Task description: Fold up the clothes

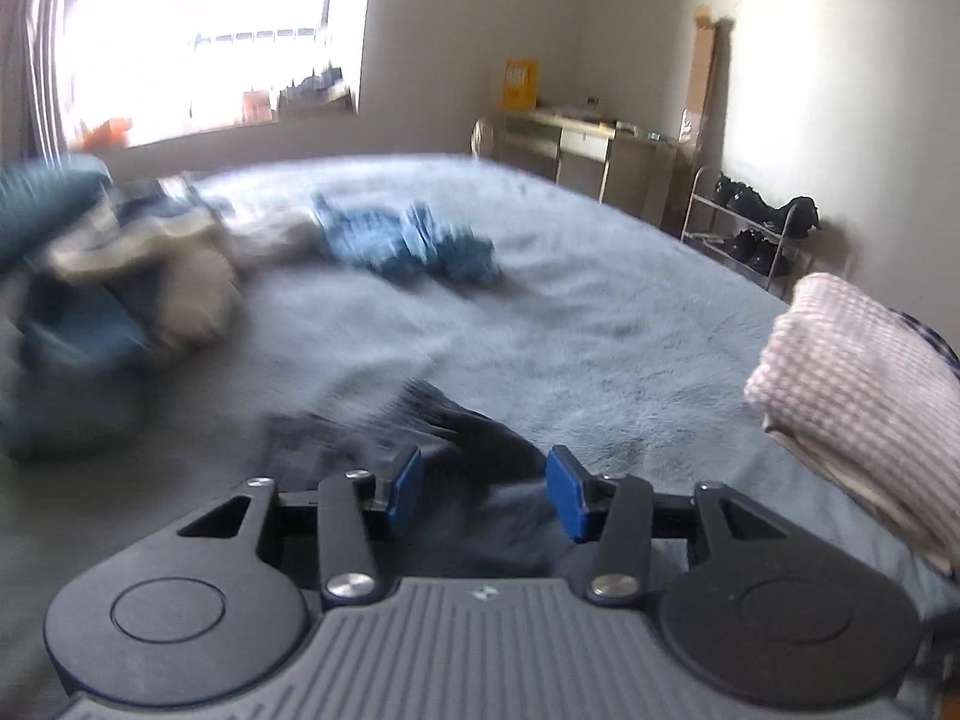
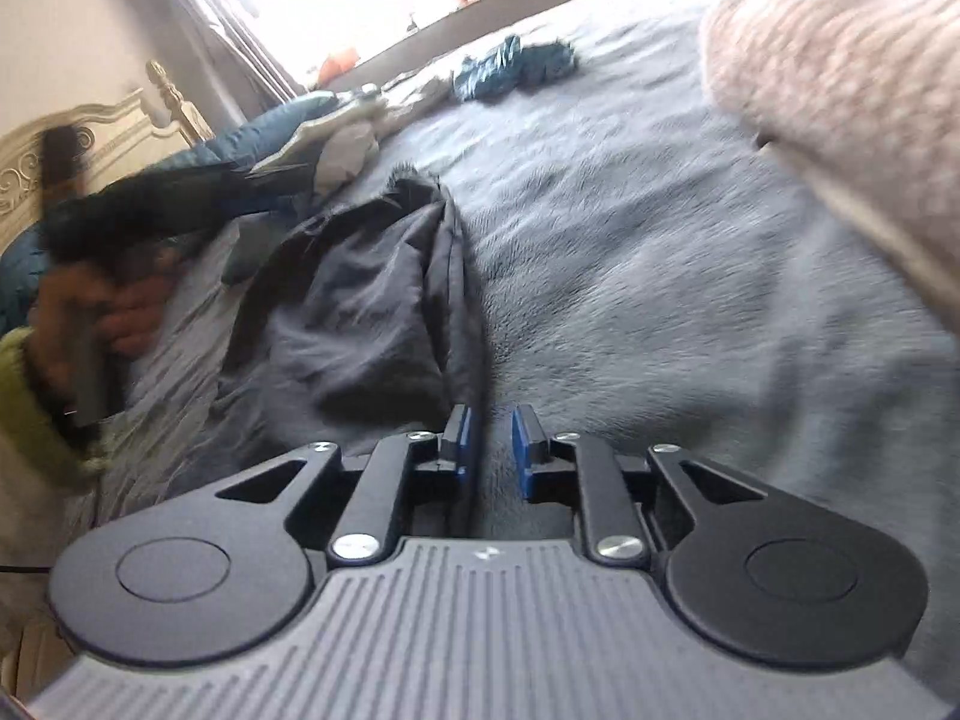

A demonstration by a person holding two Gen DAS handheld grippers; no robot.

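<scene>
Claws apart above seemingly unlabelled dark garment

garment on bed, clothes pile left, folded stack right

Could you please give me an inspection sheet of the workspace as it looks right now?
Surface: bed with a grey-blue plush blanket, mostly bare in the middle.
Job's things: dark grey garment lying crumpled in front of both grippers; folded pink knit stack at the right edge; blue garment further back; unsorted clothes pile on the left.
Clutter: nothing seen besides the clothes.
Grippers: left gripper open over the dark garment; right gripper open, narrow gap, at the garment's edge.
Cables: nothing seen.
Surroundings: bright window, desk, shoe rack, ornate headboard.
</scene>
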